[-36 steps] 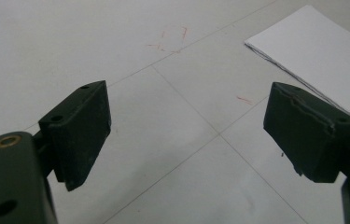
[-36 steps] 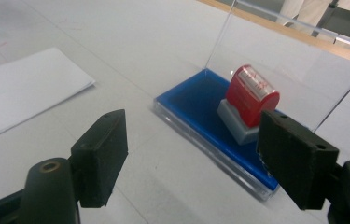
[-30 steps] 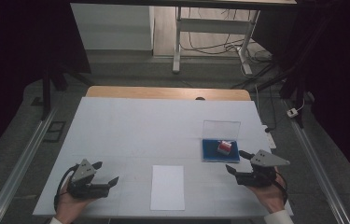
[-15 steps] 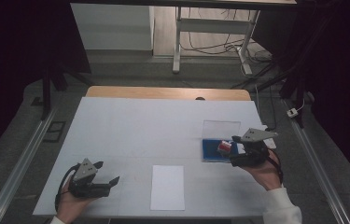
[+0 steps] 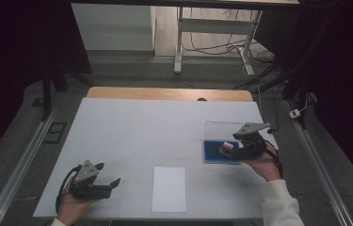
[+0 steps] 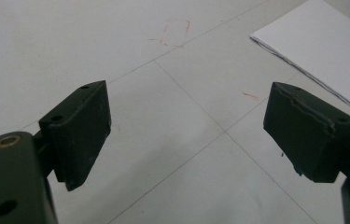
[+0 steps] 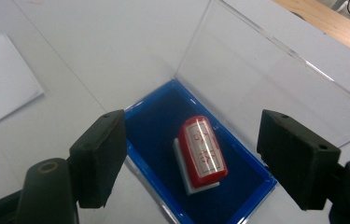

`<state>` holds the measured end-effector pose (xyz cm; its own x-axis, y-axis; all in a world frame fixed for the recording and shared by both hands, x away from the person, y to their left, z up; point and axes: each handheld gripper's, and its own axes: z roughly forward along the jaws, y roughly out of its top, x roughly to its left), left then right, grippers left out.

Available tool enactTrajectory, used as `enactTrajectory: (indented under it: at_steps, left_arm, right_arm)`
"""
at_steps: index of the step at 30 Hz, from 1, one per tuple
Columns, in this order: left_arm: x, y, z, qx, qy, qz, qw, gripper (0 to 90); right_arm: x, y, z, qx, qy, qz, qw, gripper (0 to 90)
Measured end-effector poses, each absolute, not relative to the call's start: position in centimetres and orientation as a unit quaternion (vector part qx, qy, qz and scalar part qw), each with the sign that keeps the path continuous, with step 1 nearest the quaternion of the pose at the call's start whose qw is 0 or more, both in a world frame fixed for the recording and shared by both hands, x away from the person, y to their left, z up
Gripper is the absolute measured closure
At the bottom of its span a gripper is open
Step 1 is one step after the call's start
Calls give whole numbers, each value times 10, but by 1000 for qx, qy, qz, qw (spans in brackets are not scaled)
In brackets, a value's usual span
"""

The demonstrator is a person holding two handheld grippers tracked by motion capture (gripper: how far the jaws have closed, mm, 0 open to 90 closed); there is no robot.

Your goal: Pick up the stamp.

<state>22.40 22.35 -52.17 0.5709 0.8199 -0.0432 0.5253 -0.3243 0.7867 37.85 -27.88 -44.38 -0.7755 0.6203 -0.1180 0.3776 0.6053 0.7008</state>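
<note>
**Right gripper over the stamp in the blue tray**

Stamp (image 7: 201, 151): red barrel with a white label and red characters, on a pale grey base. Lies on its side in the blue tray (image 7: 151, 119), roughly central on the dark blue lining. In the high view the stamp (image 5: 228, 146) shows as a small red spot on the tray (image 5: 212, 151), right half of the counter.

Clear lid (image 7: 275, 70) stands up from the tray's far edge, open; counter visible through it.

Right gripper (image 7: 196, 161): fingers spread wide, one on each side of the stamp, not touching it. Left-hand finger sits over the tray's blue rim; whether it rests on the rim, cannot tell. In the high view the right gripper (image 5: 238, 145) is at the tray's right edge, held by a hand in a white sleeve (image 5: 277, 202).

Left gripper (image 5: 109, 181): near the front left corner of the counter, well apart from the tray. Fingers spread, nothing between them, only bare surface with thin seam lines and faint red marks.

White sheet of paper (image 5: 169, 188) lies flat near the front edge, between the two grippers.

Counter (image 5: 141, 132): pale grey-white top, strip of wood along the far edge. Room dim; grey floor, metal rails either side, white table legs and loose cables beyond.
</note>
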Motion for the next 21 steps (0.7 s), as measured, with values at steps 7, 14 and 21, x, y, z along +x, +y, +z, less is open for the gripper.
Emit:
enactTrajectory:
  at_steps: [7, 14, 21]
  left_arm:
    - [223, 224, -522, 792, 426, 187, 396, 152]
    - [222, 225, -523, 793, 426, 185, 395, 152]
    - [222, 227, -524, 792, 429, 184, 393, 152]
  right_arm:
    - [386, -275, -452, 282, 883, 331, 174, 259]
    - [392, -275, -459, 282, 886, 325, 174, 301]
    - [395, -277, -465, 293, 883, 325, 169, 362]
